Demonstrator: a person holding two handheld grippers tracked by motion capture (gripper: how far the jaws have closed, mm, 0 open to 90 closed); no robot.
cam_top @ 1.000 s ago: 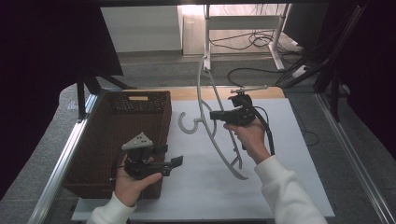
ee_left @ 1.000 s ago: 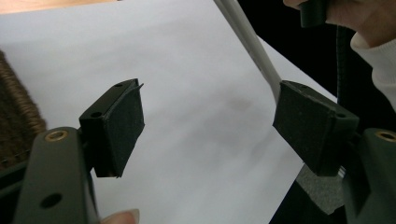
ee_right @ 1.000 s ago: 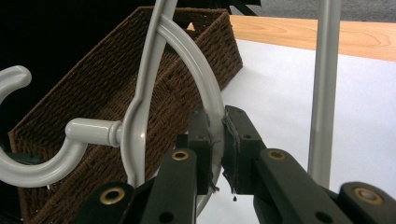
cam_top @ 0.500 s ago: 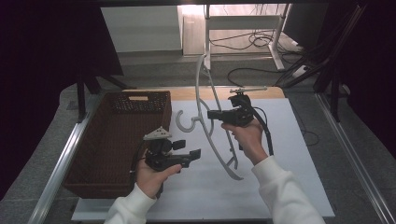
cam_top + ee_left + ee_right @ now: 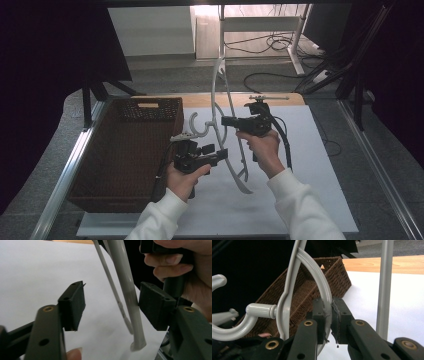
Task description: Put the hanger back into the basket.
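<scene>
From the high view, my right gripper (image 5: 226,121) holds a pale grey plastic hanger (image 5: 226,107) above the white tabletop (image 5: 310,165), its jaws pinched on the curved upper arm near the neck. The hanger stands nearly on end: its hook (image 5: 196,129) curls left toward the brown wicker basket (image 5: 127,150), its far end rises past the table's far edge, and its near end (image 5: 245,186) touches down on the white surface between my two hands. My left gripper (image 5: 220,154) sits just left of the hanger's lower arm, beside the basket's right wall, with my left hand (image 5: 183,179) under it. My right hand (image 5: 264,147) grips the other tool farther right.

In the left gripper view, my own jaws stand wide apart around the hanger's lower arm (image 5: 127,292). The thick grey bar lies close against the right pad (image 5: 153,305); I cannot tell whether it touches. The left pad (image 5: 72,305) is well clear. A thinner rod (image 5: 112,290) runs alongside the bar, and both end on the white tabletop (image 5: 32,277). My right hand (image 5: 175,260) shows at the upper right.

In the right gripper view, my jaws are clamped on the hanger's curved arm (image 5: 318,277), pads pressed to either side of it. The hook (image 5: 239,322) sits at lower left, and the wicker basket (image 5: 312,287) lies beyond. The hanger's straight bar (image 5: 384,287) stands upright at right.
</scene>
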